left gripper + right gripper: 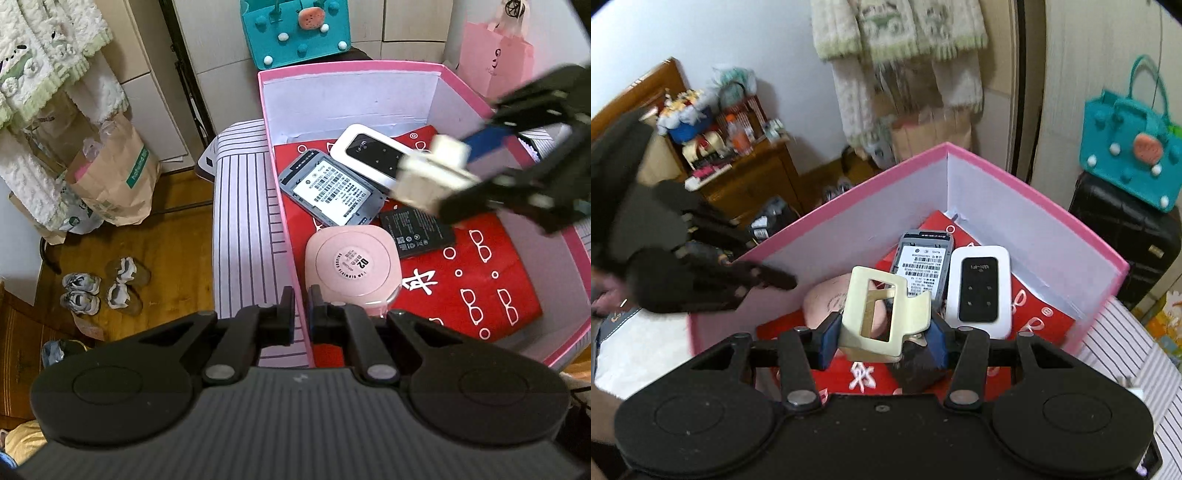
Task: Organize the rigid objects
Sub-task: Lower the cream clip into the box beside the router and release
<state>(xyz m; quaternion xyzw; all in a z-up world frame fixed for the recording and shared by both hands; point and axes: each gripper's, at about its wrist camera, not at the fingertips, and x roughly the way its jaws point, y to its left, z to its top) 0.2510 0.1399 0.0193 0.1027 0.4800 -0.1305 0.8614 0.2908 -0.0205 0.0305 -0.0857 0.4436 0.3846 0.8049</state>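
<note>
A pink box (347, 67) with white inner walls stands on a striped surface. Inside lie a white pocket wifi device (373, 155), a grey device with a barcode label (332, 186), a black battery (417, 230) and a pink round-cornered case (352, 260) on red paper. My left gripper (301, 312) is shut on the box's left wall (286, 229). My right gripper (882, 334) is shut on a cream plastic clip (882, 314) and holds it above the box; it also shows in the left wrist view (432, 170). The wifi device (980, 291) and grey device (923, 260) lie beyond it.
A teal felt bag (295, 29) and a pink paper bag (495, 59) stand behind the box. Paper bags (110, 173) and shoes (103, 291) are on the wooden floor at left. A black suitcase (1123, 236) stands at right; a wooden cabinet (746, 184) at left.
</note>
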